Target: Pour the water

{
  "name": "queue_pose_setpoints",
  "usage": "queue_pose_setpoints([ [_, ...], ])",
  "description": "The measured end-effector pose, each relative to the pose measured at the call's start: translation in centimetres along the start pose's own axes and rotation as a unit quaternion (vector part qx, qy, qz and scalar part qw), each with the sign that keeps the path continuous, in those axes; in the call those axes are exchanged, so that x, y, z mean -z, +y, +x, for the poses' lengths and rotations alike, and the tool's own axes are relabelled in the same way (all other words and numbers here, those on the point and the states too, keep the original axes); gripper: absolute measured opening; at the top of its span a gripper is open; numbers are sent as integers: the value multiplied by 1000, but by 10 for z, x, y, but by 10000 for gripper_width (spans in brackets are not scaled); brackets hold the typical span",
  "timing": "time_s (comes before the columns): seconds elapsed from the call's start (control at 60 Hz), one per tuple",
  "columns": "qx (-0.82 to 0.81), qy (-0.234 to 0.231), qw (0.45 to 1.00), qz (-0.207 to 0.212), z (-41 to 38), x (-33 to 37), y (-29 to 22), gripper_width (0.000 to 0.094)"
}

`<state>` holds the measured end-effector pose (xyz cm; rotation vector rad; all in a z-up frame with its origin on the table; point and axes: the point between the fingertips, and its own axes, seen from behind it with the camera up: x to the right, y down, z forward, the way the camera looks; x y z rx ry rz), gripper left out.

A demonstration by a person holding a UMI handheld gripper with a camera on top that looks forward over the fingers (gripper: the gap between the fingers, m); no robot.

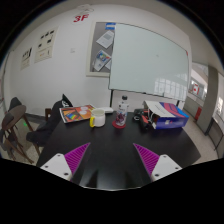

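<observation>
Gripper view: gripper [111, 160] has its fingers spread wide apart w/ nothing between them; purple pads [76, 156] show at 7 and 5 o'clock over the dark table [112, 150].

Bottle [121, 111], clear w/ a red base and pale cap, stands upright at roughly 12 o'clock from the fingertips, well beyond them, near the table's far side; its long axis is vertical, cap up, no lean that I can make out. It sits a touch toward 1 o'clock off the midline between the fingers; so approach looks like straight ahead w/ a slight rightward correction, jaws closing across the bottle's width, i.e. square to its axis.

Yellow cup [99, 118] stands just beside the bottle at its 9 o'clock, prob. the pour target; can't tell if they touch. Orange book [76, 113] lies further toward 9 o'clock; blue box [166, 113] toward 3 o'clock, apart from the bottle. Whiteboard [148, 58] on the wall behind.
</observation>
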<state>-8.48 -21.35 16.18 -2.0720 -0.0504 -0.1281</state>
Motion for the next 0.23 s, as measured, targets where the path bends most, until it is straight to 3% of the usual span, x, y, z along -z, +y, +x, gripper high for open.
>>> queue_pose_setpoints([
  [0.233,4,7,1000,1,-6,31,3,846],
])
